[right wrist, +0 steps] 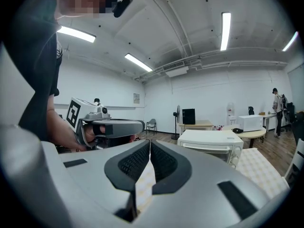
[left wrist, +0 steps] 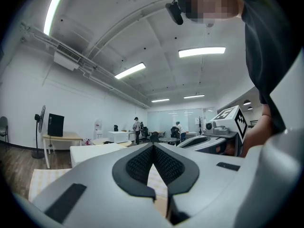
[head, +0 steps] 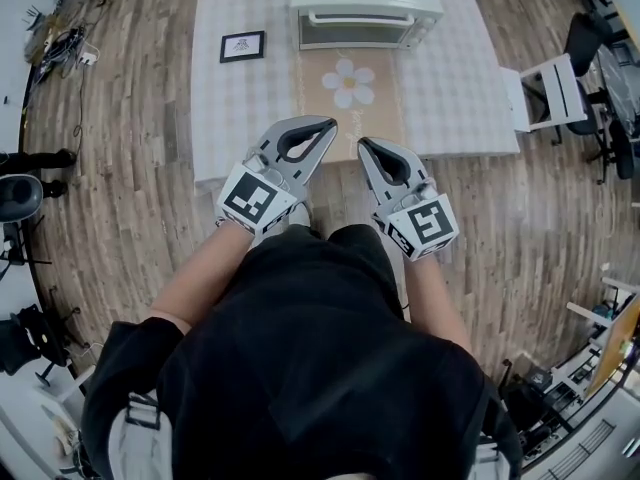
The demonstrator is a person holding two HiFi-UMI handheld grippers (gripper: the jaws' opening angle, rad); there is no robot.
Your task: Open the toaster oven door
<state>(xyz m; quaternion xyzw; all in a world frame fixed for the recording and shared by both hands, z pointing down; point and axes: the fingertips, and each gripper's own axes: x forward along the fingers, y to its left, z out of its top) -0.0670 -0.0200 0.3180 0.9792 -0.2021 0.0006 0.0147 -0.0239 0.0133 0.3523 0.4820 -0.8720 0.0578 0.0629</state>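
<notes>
The white toaster oven (head: 364,6) stands at the far edge of the table (head: 230,118), door shut, its handle bar (head: 360,16) across the top of the door. In the right gripper view the toaster oven (right wrist: 213,144) shows right of the jaws, some way off. My left gripper (head: 328,124) and right gripper (head: 363,144) hover side by side at the table's near edge, both shut with nothing between their tips. The left gripper (left wrist: 152,146) and right gripper (right wrist: 150,141) each show closed jaws in their own views.
A small framed picture (head: 242,45) lies on the table's left part. A beige mat with a white flower (head: 350,83) lies before the oven. A white chair (head: 548,93) stands right of the table. Wood floor surrounds the table; other tables and people stand far off.
</notes>
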